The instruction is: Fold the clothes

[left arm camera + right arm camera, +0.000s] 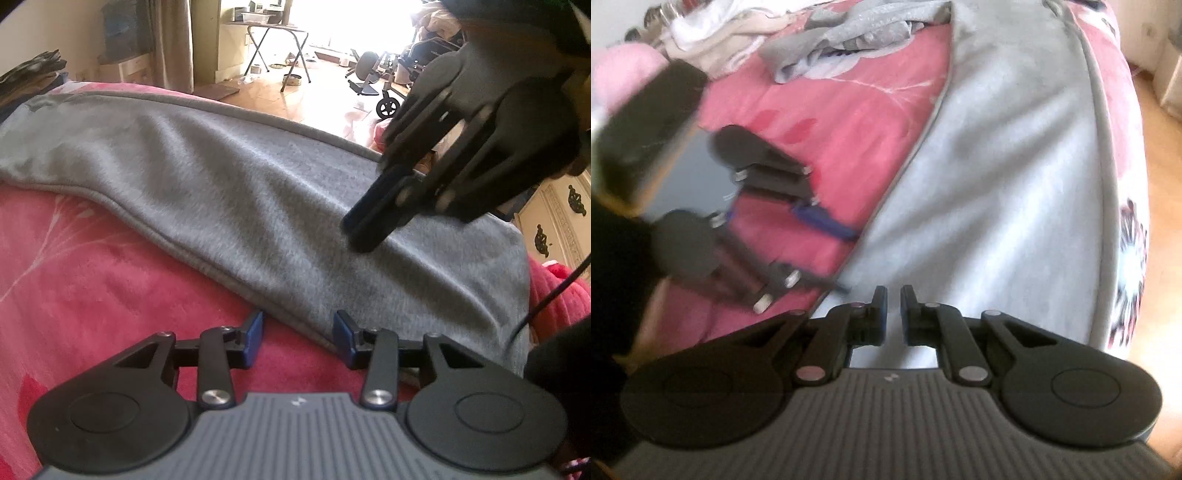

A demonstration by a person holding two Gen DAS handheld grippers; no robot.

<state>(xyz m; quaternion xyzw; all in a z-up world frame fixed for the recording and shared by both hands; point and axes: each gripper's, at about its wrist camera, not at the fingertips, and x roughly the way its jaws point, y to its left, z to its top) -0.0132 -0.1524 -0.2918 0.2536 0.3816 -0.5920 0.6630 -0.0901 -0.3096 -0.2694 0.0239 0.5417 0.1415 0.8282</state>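
Grey garment (pixel 221 177) laid lengthwise along the bed's (pixel 74 277) floor-side edge.
Left gripper (pixel 298 338) part-open, empty, straddling its hem; right gripper (pixel 356 230) nearly closed, empty, over the cloth.

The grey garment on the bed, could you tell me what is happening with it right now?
A person is folding clothes with a handheld tool in each hand. The grey sweatpants lie stretched out on a pink floral blanket. The left tool stands open at the garment's near edge, without gripping it. The right tool is shut and empty over the middle of the fabric. More clothes are heaped farther up the bed.
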